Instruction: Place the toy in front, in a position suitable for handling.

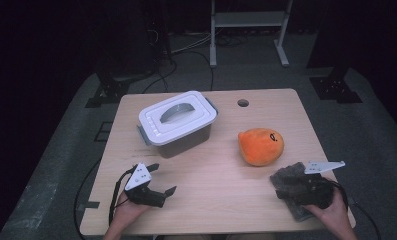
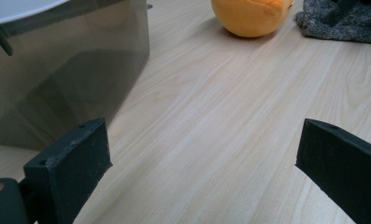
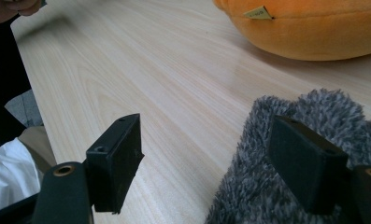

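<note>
Up above, from the high view, the wooden table (image 1: 211,185) carries a grey storage box with a white lid (image 1: 177,122) toward its far left, lid on and handle lying flat. An orange plush toy (image 1: 260,146) sits right of the middle, well apart from the box. Near the right front corner lies a grey fuzzy cloth (image 1: 288,180), and the right gripper (image 1: 293,187) rests on top of it, held by the person's right hand (image 1: 333,210). Its jaws stand apart, nothing pinched between them. By the left front edge, the left gripper (image 1: 162,179) is held in the left hand (image 1: 131,210) just over bare wood, jaws spread wide and empty, pointing toward the middle of the table.

Looking along the left gripper's own view, its two black jaws stand far apart with only plain table (image 2: 211,116) between them. The box's smoky wall (image 2: 66,70) rises close on the left; the orange plush toy (image 2: 248,16) and a corner of the grey fuzzy cloth (image 2: 342,21) sit at the far side.

From the right gripper's view, the jaws are open too: one hangs over bare wood (image 3: 141,70), the other sits on the grey fuzzy cloth (image 3: 267,186), which reaches partway into the gap but is not squeezed. The orange plush toy (image 3: 314,32), with a small yellow tag, lies just beyond the cloth.
</note>
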Action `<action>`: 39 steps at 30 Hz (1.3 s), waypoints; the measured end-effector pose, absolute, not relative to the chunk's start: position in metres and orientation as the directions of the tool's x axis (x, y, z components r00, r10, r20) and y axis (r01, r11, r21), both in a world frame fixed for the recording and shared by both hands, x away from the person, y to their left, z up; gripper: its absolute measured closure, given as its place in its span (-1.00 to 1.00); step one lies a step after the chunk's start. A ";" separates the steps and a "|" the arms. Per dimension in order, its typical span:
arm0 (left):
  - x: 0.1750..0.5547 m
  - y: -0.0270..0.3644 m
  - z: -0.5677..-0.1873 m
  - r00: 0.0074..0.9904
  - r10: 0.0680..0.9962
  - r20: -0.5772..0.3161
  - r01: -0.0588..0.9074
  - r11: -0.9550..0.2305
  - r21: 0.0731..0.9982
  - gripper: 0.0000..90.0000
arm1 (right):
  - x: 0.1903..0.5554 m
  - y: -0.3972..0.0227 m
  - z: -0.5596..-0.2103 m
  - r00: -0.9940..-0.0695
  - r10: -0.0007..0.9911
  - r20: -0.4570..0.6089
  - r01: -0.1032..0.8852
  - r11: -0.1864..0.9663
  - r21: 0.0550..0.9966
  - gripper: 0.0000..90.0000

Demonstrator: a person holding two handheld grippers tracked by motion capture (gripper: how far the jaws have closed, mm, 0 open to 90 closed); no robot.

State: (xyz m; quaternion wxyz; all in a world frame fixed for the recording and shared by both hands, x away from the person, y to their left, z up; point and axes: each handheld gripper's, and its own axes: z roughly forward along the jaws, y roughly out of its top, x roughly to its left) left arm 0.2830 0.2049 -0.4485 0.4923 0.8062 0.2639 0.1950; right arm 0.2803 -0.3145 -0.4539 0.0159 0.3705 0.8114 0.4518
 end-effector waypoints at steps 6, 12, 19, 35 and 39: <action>0.283 0.205 -0.448 0.785 0.617 0.057 0.232 -0.379 0.896 -0.95 | 0.279 -0.316 -0.454 -0.722 0.615 0.316 0.591 0.312 0.744 -0.44; 0.282 0.206 -0.448 0.786 0.615 0.056 0.228 -0.374 0.899 -0.95 | 0.280 -0.313 -0.447 -0.731 0.612 0.303 0.577 0.316 0.753 -0.44; 0.283 0.208 -0.448 0.784 0.618 0.054 0.229 -0.369 0.901 -0.95 | 0.286 -0.309 -0.435 -0.742 0.603 0.292 0.561 0.320 0.763 -0.43; 0.281 0.208 -0.448 0.784 0.618 0.054 0.229 -0.369 0.901 -0.95 | 0.317 -0.302 -0.399 -0.763 0.600 0.241 0.519 0.346 0.781 -0.43; 0.281 0.208 -0.448 0.786 0.616 0.055 0.229 -0.372 0.899 -0.95 | 0.324 -0.301 -0.392 -0.765 0.605 0.222 0.507 0.353 0.786 -0.43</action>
